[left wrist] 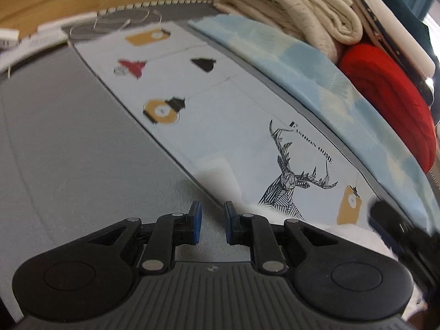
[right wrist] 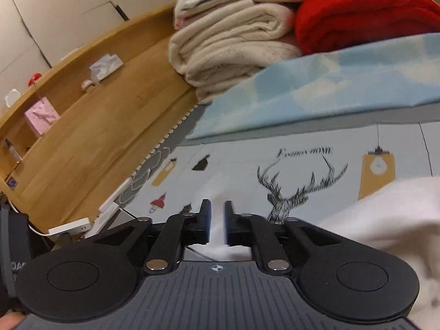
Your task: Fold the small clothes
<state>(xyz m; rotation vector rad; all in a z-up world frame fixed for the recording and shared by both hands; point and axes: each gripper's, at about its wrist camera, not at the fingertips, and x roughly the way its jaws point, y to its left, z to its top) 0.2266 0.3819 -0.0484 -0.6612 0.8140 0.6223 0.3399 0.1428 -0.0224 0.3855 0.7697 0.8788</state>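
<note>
A white garment [right wrist: 385,214] lies on a pale blue sheet printed with a deer [right wrist: 297,192]. In the right wrist view a fold of it runs up between the fingers of my right gripper [right wrist: 217,225], which is shut on it. In the left wrist view the garment [left wrist: 354,236] shows blurred at the lower right, with a pale fold [left wrist: 220,181] just ahead of the fingertips. My left gripper [left wrist: 213,224] is open with a narrow gap and holds nothing, low over the grey cover [left wrist: 68,151].
A stack of folded cream blankets [right wrist: 233,52] and a red blanket [right wrist: 365,13] sits on a light blue pillow [right wrist: 316,88] at the back. A wooden headboard shelf [right wrist: 90,110] with small items runs along the left. A white power strip [right wrist: 70,227] lies by it.
</note>
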